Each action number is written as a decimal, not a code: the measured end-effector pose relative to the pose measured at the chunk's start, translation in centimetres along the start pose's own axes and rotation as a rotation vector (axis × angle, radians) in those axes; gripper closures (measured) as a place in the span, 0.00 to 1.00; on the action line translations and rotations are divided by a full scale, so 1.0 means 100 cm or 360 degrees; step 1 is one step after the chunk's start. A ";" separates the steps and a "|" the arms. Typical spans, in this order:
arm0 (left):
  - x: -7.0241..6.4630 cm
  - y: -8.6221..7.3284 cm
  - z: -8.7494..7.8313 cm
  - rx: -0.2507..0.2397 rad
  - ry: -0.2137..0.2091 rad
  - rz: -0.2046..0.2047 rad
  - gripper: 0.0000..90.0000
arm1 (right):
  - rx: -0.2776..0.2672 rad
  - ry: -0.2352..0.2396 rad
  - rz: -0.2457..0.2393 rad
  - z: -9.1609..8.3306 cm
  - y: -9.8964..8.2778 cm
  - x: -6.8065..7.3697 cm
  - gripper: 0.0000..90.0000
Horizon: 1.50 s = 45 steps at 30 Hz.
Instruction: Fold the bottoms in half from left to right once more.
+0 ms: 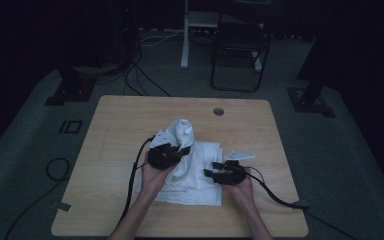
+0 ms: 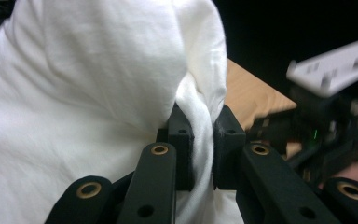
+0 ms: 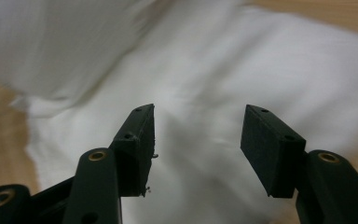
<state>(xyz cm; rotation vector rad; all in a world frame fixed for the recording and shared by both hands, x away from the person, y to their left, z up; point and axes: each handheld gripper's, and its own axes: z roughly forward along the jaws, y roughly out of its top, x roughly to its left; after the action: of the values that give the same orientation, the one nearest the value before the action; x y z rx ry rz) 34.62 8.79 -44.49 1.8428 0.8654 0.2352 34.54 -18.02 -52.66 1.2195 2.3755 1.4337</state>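
Observation:
A white cloth lies bunched on the wooden table, one part pulled up into a peak. My left gripper is shut on a fold of that cloth, which is pinched between its pads. My right gripper hovers just right of the cloth's middle, jaws open and nothing between them. In the right gripper view the gripper points down at the flat part of the cloth. In the left gripper view the right gripper shows beyond the cloth.
A round cable hole sits near the table's far edge. Cables trail from both grippers over the front of the table. A folding chair and a white stand leg are on the floor behind.

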 end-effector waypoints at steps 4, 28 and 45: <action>-0.012 -0.009 0.019 0.0061 -0.0050 0.0001 0.90 | -0.0051 -0.0065 0.0055 -0.023 -0.003 -0.017 0.47; -0.035 -0.063 0.080 0.0305 -0.0114 -0.0009 0.89 | -0.0240 -0.0021 0.0012 -0.042 0.026 -0.008 0.42; -0.047 0.006 -0.002 -0.0008 -0.0007 0.0210 0.70 | 0.0010 -0.0124 0.0137 -0.008 0.022 -0.040 0.90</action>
<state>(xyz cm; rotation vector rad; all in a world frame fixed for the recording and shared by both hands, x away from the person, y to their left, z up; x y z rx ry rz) 31.38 5.79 -42.85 1.8976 0.7400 0.3154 38.10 -20.79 -51.64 1.3690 2.3048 1.3760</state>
